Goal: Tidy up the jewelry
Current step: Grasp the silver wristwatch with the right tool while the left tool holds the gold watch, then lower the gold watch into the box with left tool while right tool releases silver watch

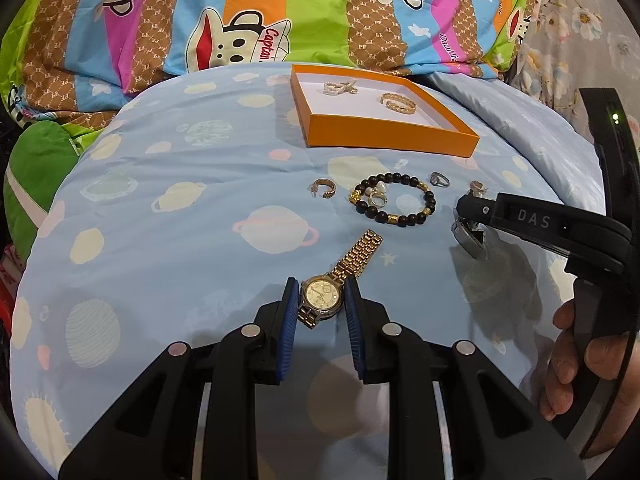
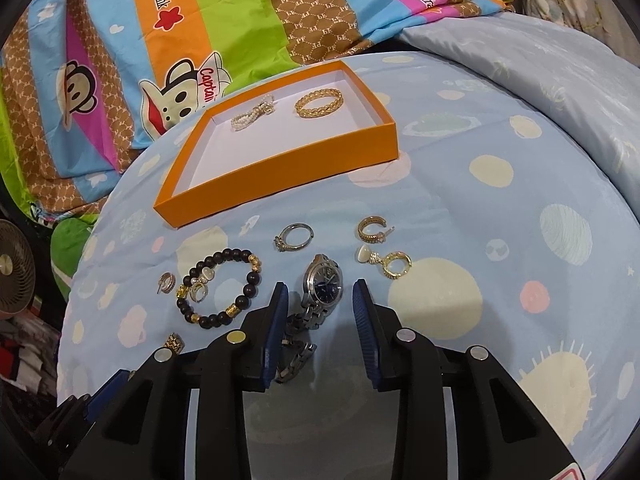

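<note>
1. While the gold watch [image 1: 322, 295] lies on the bed [image 1: 168, 240], its band runs toward 1 o'clock.
2. Bare bedding lies at 9 o'clock; the orange box [image 1: 394, 142] sits at 12 o'clock.
3. Left tongs [image 1: 321, 300]: narrow, pads touching the gold watch's case.
4. Right tongs [image 2: 320, 304]: wide, straddling the silver watch [image 2: 322, 284], gripping nothing.
</note>
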`<action>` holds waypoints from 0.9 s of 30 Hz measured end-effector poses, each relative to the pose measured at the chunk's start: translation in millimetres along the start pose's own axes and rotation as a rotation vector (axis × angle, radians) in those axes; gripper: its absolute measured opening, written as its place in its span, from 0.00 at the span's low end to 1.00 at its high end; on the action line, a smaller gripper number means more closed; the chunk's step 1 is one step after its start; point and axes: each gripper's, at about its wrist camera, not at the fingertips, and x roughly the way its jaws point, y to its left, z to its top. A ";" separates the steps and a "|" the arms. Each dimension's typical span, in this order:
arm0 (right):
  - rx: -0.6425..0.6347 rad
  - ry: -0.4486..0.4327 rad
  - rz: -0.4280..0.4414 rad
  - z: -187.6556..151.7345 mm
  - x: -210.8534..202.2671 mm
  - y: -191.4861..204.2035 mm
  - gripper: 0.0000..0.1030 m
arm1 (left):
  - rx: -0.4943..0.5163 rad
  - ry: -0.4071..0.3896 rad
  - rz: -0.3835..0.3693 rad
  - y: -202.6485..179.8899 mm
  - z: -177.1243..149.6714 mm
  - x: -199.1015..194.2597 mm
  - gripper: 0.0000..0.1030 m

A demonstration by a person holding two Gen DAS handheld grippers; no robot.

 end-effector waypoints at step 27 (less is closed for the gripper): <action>-0.005 -0.124 0.064 0.3 -65.4 -17.2 0.08 | 0.004 -0.073 -0.081 -11.7 24.3 -40.9 0.21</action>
